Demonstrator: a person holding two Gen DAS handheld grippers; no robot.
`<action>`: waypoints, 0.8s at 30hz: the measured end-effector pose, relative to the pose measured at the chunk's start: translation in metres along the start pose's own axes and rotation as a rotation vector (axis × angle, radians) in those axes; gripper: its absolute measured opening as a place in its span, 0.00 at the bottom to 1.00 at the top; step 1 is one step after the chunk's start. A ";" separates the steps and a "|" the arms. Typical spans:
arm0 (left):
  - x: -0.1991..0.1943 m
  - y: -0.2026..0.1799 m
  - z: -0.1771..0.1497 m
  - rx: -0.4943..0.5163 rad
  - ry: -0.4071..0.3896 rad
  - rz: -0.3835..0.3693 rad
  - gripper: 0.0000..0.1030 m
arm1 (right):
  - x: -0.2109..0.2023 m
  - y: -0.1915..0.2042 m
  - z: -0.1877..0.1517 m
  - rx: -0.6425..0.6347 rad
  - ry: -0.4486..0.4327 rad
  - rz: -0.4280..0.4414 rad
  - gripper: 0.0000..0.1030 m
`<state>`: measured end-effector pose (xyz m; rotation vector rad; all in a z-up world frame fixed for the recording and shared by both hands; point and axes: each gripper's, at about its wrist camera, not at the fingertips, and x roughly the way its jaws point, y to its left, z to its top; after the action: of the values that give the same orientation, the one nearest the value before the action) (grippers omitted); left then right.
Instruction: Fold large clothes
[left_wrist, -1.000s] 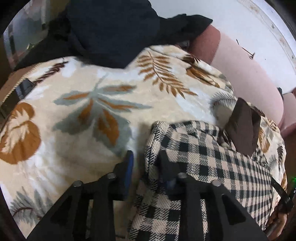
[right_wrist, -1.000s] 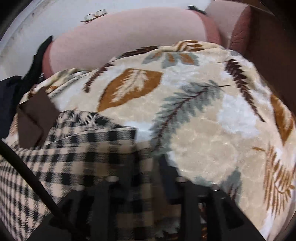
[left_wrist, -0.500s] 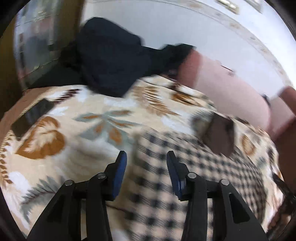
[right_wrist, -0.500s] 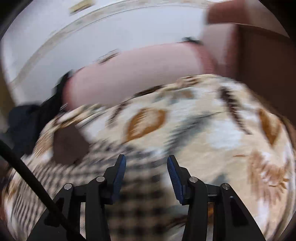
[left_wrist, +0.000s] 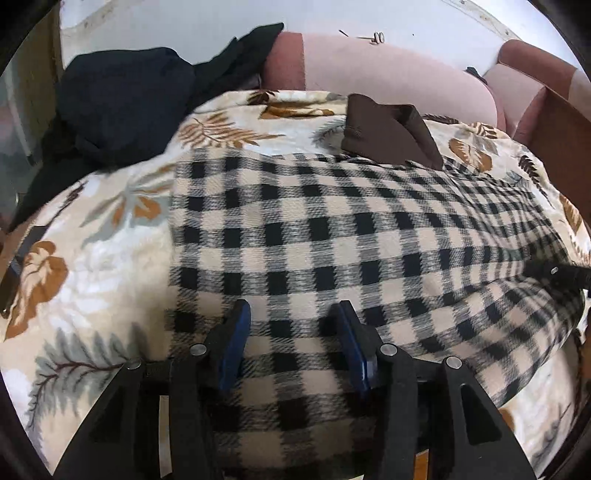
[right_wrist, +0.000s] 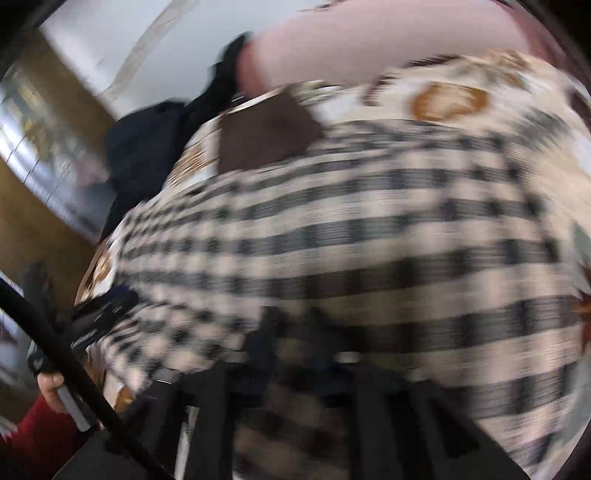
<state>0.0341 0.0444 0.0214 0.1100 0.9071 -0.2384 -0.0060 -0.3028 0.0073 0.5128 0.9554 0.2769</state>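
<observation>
under my left gripper (left_wrist: 291, 343) the checked garment (left_wrist: 332, 236) lies spread flat on the leaf-print blanket (left_wrist: 92, 266); my jaws stand parted just above it, gripping nothing, cloth showing between the blue pads. from my right gripper (right_wrist: 291, 332), all blurred, the jaws have just snapped together, the checked cloth bunched over the fingertips.

Left tool (left_wrist: 291, 332): black angular frame, blue pads (left_wrist: 236, 343) inside both fingers, silver round screws (left_wrist: 197, 349) along the arms. Right tool (right_wrist: 295, 343): black too, badly blurred. Black cable (right_wrist: 74, 369) beside it, red sleeve (right_wrist: 40, 432) at a hand (right_wrist: 53, 387).
</observation>
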 end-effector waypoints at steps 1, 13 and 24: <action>-0.002 0.004 -0.001 -0.006 -0.003 0.006 0.46 | -0.008 -0.010 0.000 0.035 -0.016 -0.013 0.00; -0.043 0.060 0.016 -0.294 -0.037 0.097 0.47 | -0.077 -0.030 0.022 0.114 -0.237 -0.291 0.09; -0.040 0.033 -0.021 -0.264 0.085 0.160 0.60 | -0.008 0.125 -0.021 -0.289 -0.082 -0.117 0.30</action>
<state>0.0027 0.0868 0.0397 -0.0522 1.0014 0.0355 -0.0280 -0.1937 0.0694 0.2011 0.8449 0.2804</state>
